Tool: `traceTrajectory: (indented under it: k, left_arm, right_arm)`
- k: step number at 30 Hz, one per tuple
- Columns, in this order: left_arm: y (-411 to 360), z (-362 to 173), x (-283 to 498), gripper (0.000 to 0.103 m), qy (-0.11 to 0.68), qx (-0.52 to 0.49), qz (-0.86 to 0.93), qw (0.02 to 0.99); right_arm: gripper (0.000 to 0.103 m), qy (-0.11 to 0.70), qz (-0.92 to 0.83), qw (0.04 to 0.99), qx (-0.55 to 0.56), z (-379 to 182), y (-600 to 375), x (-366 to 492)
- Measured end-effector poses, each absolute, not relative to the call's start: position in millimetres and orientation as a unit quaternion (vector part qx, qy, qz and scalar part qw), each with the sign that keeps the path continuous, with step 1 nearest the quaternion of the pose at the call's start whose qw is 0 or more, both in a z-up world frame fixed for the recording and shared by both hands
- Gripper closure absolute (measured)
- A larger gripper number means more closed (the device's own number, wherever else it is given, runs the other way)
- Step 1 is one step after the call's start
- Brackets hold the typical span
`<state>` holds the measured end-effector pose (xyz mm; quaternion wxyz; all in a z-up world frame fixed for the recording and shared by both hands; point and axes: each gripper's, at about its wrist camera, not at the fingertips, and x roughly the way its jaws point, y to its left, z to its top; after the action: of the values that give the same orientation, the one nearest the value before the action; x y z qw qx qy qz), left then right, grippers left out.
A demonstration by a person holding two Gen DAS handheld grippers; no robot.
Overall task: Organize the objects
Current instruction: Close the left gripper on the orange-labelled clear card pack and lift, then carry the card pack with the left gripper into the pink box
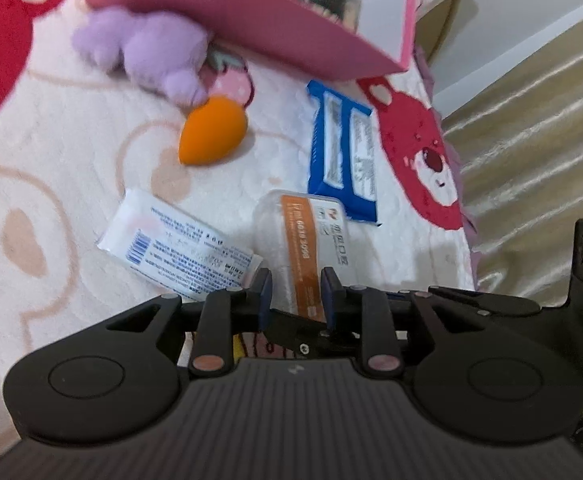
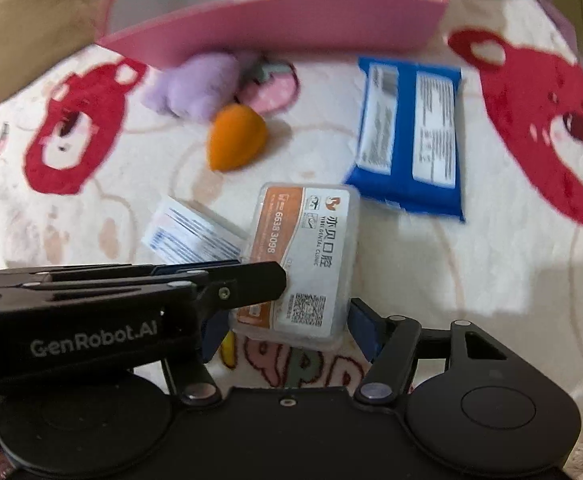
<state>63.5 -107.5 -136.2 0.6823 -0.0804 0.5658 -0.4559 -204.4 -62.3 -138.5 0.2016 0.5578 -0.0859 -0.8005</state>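
- Blanket (image 1: 71, 140): cream fleece, soft nap, printed with red bear heads and pale pink outlines. It carries everything here.
- Box (image 1: 251, 20): pink card, straight-walled and white inside, at the far edge of the blanket. A dark cylinder with a white label shows inside it.
- Right claw (image 2: 287, 328): black, with blue pads. It holds the case across its width, with a pad against each long side; the left pad is partly hidden.
- Left claw (image 1: 297, 280): reaches in from the left in the right wrist view. Its jaws stand narrow, with the tips over the orange-striped side of the case. Nothing is visibly pinched between them.
- Packet (image 1: 343, 152): flat, glossy blue wrapper with two white printed panels. It lies near the box, apart from the case.
- Plush (image 1: 147, 48): lilac, fuzzy and lumpy, tucked against the box wall.
- Tissue pack (image 1: 171, 240): white film with blue print, a soft rectangle. It lies just beside the case.
- Case (image 2: 311, 248): clear hard plastic, a rounded rectangle with an orange-and-white label. It sits at the near middle of the blanket, between the right claw's fingers.
- Sponge (image 1: 211, 132): orange, matte and teardrop-shaped. It lies just below the plush.
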Motion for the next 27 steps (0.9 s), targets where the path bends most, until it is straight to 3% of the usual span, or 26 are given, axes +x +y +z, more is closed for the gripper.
traceTrajectory:
  k: [9,27]
  left_arm:
    - [-87.8,-89.5,41.6,0.079,0.507,-0.051,-0.462,0.726]
    - [-69.7,-17.3,24.6,0.079,0.463,-0.008,-0.473,0.749]
  right_arm:
    - [0.035,-0.06,-0.849,0.214,0.479,-103.7,-65.8,-176.4]
    - [0.036,-0.076,-0.886,0.217,0.403,-45.4,-59.7,-146.2]
